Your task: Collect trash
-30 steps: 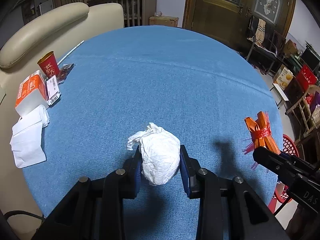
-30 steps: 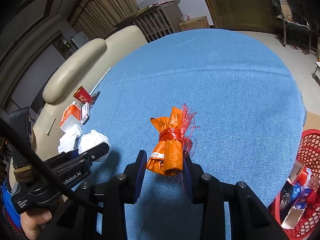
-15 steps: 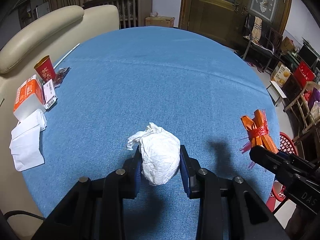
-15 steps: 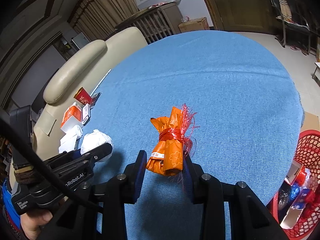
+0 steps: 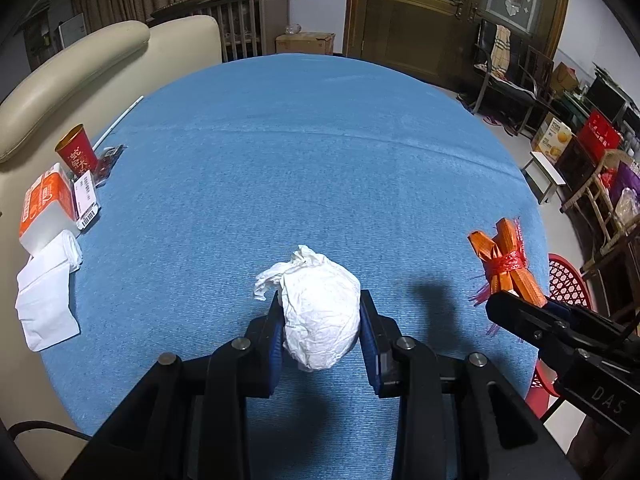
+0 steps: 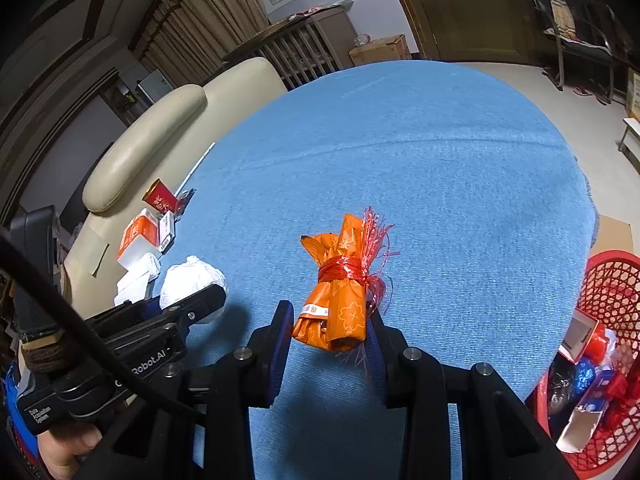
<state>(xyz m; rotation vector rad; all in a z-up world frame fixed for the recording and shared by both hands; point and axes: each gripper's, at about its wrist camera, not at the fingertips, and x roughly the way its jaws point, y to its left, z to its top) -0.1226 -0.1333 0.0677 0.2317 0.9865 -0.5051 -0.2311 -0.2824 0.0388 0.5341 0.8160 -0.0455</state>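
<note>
Left tongs (image 5: 320,320) are closed on a crumpled white paper ball (image 5: 320,316), both blue pads pressed against its sides. The ball is carried above the blue-covered worktop (image 5: 304,168), near its front edge; whether its underside touches the cloth cannot be made out.

Right tongs (image 6: 328,328) are clamped on an orange wrapper bundle (image 6: 336,300) tied with red string, gripped at its lower end, the frayed red strands spilling past the right pad. The bundle stands tilted over the worktop's right side.

A red mesh basket (image 6: 612,280) sits off the worktop's right edge, already holding assorted packaging.

At the far left edge of the worktop: a red paper cup (image 5: 76,154), an orange-and-white tissue pack (image 5: 46,204), and folded white tissues (image 5: 46,300), all well apart from both tongs. A cream sofa (image 5: 80,64) stands just behind them.
</note>
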